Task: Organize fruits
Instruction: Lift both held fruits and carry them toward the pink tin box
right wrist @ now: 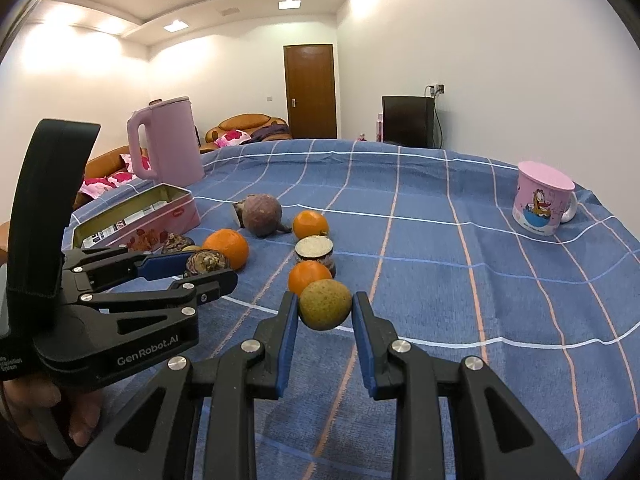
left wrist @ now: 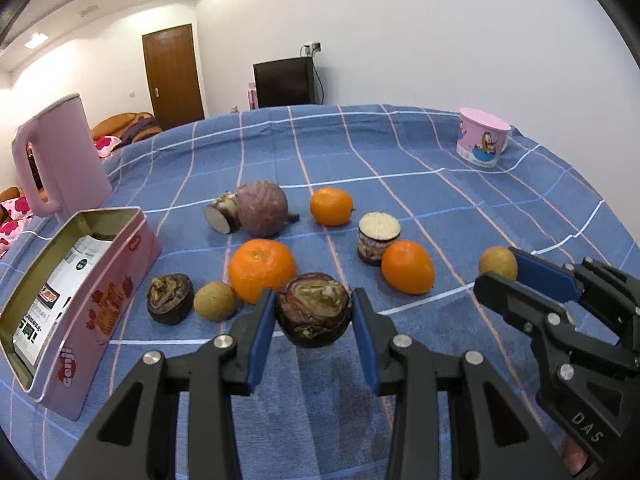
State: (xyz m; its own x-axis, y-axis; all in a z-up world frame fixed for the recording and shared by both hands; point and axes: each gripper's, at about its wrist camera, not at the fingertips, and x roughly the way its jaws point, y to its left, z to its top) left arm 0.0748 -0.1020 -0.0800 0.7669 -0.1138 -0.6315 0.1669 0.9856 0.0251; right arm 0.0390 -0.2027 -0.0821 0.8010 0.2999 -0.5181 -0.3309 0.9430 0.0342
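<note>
holding now: each set of tongs has one fruit pinched in it, and both fruits look lifted a little off the blue checked cloth (left wrist: 400,140).
pink tin box (left wrist: 96,292): at the far left, lid off, with printed paper inside.
pink kettle (left wrist: 60,156): behind the tin box.
dark cut fruit (left wrist: 170,298): lies just right of the tin box, cut side up, with a small brown fruit (left wrist: 215,301) beside it.
left tongs (left wrist: 314,312): the blue pads press on both sides of a dark purple fruit (left wrist: 314,310), which sits right between the tips.
big orange (left wrist: 262,270): on the cloth just behind the left tongs.
middle pile: a round purple fruit (left wrist: 262,210), a cut piece (left wrist: 378,238) and two more oranges (left wrist: 407,266) lie farther back.
right tongs (right wrist: 325,306): pinching a little brown round fruit (right wrist: 325,304) between the tips, with an orange just behind it.
pink cup (right wrist: 542,204): far right, well apart from the fruit.
</note>
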